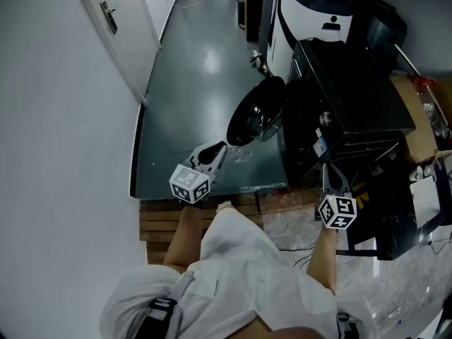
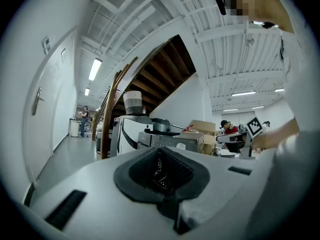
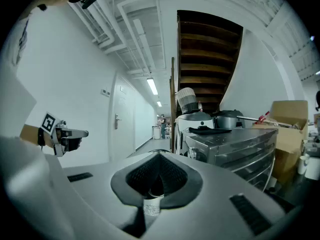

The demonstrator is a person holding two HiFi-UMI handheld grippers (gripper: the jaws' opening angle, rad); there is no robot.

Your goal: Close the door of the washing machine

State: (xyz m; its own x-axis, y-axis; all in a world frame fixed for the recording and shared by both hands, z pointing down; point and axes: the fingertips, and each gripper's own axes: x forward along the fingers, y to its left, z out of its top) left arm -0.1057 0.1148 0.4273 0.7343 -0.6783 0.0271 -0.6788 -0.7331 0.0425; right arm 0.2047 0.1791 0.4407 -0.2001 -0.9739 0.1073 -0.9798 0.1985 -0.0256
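The black washing machine (image 1: 339, 104) stands at the right of the head view, its round dark door (image 1: 256, 113) swung open to the left over the green floor. My left gripper (image 1: 217, 151) hovers just below and left of the door's edge, apart from it, jaws shut on nothing. My right gripper (image 1: 330, 180) is held in front of the machine's lower front, its jaws together and empty. In the left gripper view the shut left gripper (image 2: 161, 174) points level at the machine (image 2: 172, 141). The right gripper (image 3: 159, 180) has the machine (image 3: 235, 144) at its right.
A white wall with a door and handle (image 1: 109, 16) runs along the left. A white appliance (image 1: 311, 20) stands behind the washing machine, a cardboard box (image 1: 424, 119) to its right. A wooden platform (image 1: 162, 221) lies under me. Wooden stairs (image 2: 150, 79) rise overhead.
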